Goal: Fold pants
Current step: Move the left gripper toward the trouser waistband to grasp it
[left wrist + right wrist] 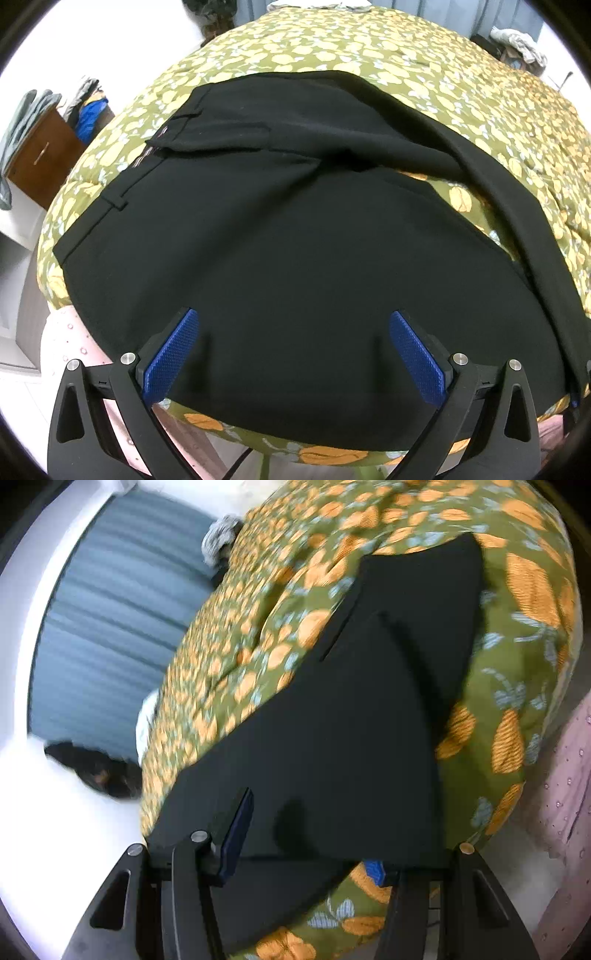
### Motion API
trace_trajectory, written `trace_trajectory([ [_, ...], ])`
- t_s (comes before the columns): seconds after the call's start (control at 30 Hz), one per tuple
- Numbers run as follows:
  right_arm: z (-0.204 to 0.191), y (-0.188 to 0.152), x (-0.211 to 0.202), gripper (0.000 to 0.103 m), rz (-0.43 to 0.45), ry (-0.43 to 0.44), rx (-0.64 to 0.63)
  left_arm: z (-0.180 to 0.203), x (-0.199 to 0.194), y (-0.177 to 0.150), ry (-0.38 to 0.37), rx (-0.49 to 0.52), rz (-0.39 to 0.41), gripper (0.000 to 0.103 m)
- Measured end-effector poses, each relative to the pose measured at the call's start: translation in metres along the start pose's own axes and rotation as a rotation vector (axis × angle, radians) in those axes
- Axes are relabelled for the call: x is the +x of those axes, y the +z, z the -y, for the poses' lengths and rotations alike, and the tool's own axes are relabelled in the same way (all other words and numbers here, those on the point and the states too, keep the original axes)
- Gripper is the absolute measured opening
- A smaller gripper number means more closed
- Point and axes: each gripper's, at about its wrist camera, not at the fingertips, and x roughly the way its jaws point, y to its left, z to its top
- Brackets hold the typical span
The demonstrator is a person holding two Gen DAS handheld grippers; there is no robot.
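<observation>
Black pants (280,229) lie spread on a green bedspread with yellow flowers (369,48), waistband to the left, one leg running off to the right. My left gripper (293,317) hovers over the near part of the pants, jaws wide and open, blue pads (173,354) clear of the cloth. In the blurred right wrist view, the pants (351,709) hang over the bed's edge. My right gripper (310,834) stands open around the cloth's lower edge: one finger (236,834) is in front of the fabric, and the other's blue pad (375,869) peeks out from behind it.
A wooden cabinet (40,162) with clothes on it stands left of the bed. More clothes (521,42) lie at the far right corner. Blue curtains (110,627) hang behind the bed. A person's pink dotted garment (561,794) is close by the bed's near edge.
</observation>
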Motion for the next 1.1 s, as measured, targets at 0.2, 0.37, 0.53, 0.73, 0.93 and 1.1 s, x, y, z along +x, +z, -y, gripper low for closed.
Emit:
trace_trajectory([
  [0.2, -0.024, 0.021, -0.013, 0.004, -0.016, -0.081, -0.137, 0.001, 0.006, 0.029, -0.079, -0.001, -0.055, 0.103],
  [0.37, -0.097, 0.045, -0.067, 0.004, 0.081, 0.042, -0.358, -0.026, 0.012, 0.094, -0.323, -0.154, -0.097, 0.103],
  [0.53, -0.145, 0.056, -0.103, 0.004, 0.105, 0.129, -0.47, -0.014, 0.045, 0.164, -0.437, -0.19, -0.147, 0.103],
  [0.73, -0.171, 0.048, -0.122, 0.004, 0.104, 0.192, -0.527, 0.001, 0.104, 0.21, -0.474, -0.307, -0.247, 0.103],
  [0.93, -0.189, 0.04, -0.148, 0.004, 0.095, 0.235, -0.594, 0.005, 0.133, 0.225, -0.506, -0.402, -0.287, 0.102],
  [1.1, -0.196, 0.039, -0.155, 0.004, 0.069, 0.261, -0.673, 0.008, 0.131, 0.233, -0.526, -0.446, -0.263, 0.093],
])
